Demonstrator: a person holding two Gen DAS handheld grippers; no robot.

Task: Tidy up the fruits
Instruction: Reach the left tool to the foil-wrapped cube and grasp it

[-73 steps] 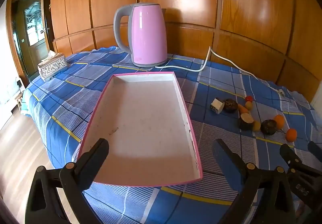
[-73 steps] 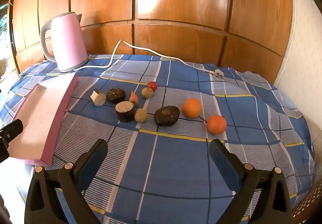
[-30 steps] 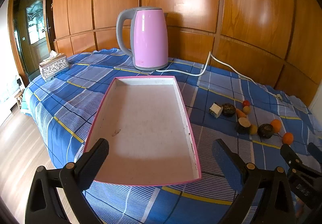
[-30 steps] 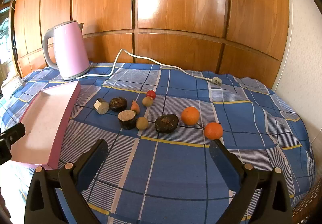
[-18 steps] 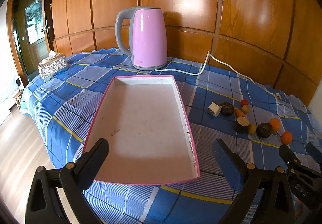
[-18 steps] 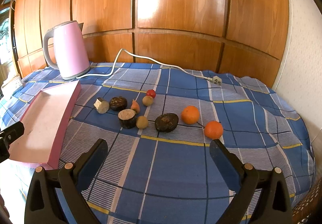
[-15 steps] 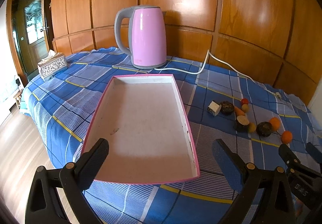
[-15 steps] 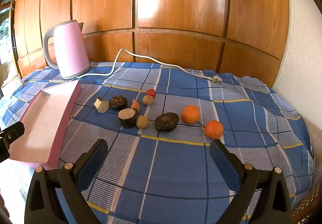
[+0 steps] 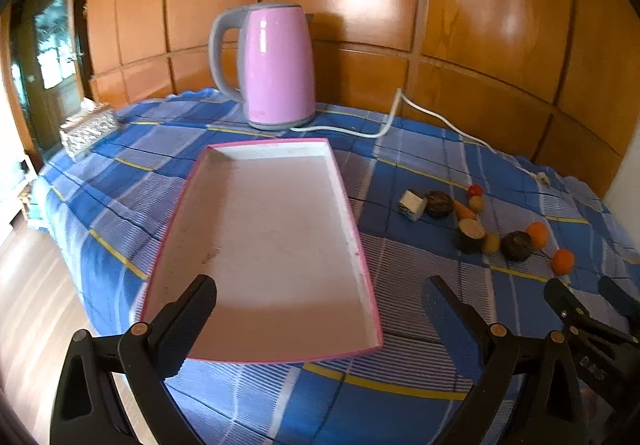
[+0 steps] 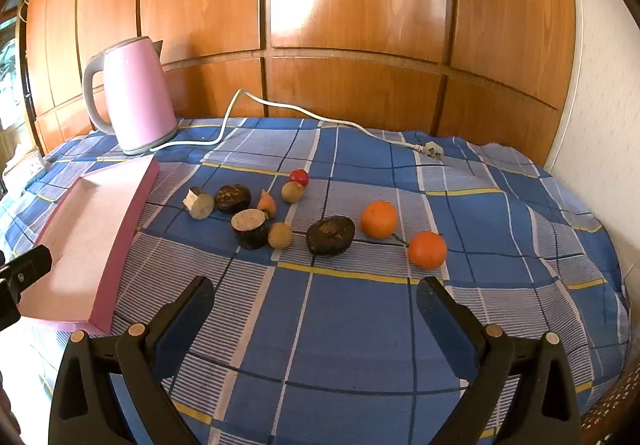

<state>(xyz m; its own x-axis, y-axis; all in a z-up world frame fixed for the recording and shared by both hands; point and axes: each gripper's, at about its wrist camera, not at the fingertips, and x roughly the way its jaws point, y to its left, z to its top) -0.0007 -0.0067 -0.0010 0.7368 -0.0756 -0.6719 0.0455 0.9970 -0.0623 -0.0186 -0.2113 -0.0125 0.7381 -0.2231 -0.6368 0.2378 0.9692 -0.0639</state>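
Observation:
A shallow pink-rimmed tray [image 9: 352,221] [image 10: 120,221] lies empty on the blue checked cloth. To its right sits a loose cluster of fruit: two oranges [image 10: 379,219] [image 10: 427,249], a dark avocado [image 10: 330,235], a cut dark piece [image 10: 250,228], another dark fruit [image 10: 232,198], a red cherry tomato [image 10: 299,177], small yellowish balls [image 10: 280,234] [image 10: 293,192] and a white-cut piece [image 10: 198,203]. My left gripper [image 9: 320,309] is open over the tray's near end. My right gripper [image 10: 316,309] is open, short of the fruit and holding nothing. It also shows at the right edge [image 9: 592,301] in the left wrist view.
A pink electric kettle [image 9: 276,65] [image 10: 134,93] stands at the back by the wood-panelled wall, its white cord and plug [image 10: 434,149] trailing across the cloth. A patterned tissue box [image 9: 88,127] sits at the far left. The table edge drops to wooden floor on the left.
Both views have shifted only slightly; the fruit cluster and tray stay where they were. Both grippers remain open and empty.

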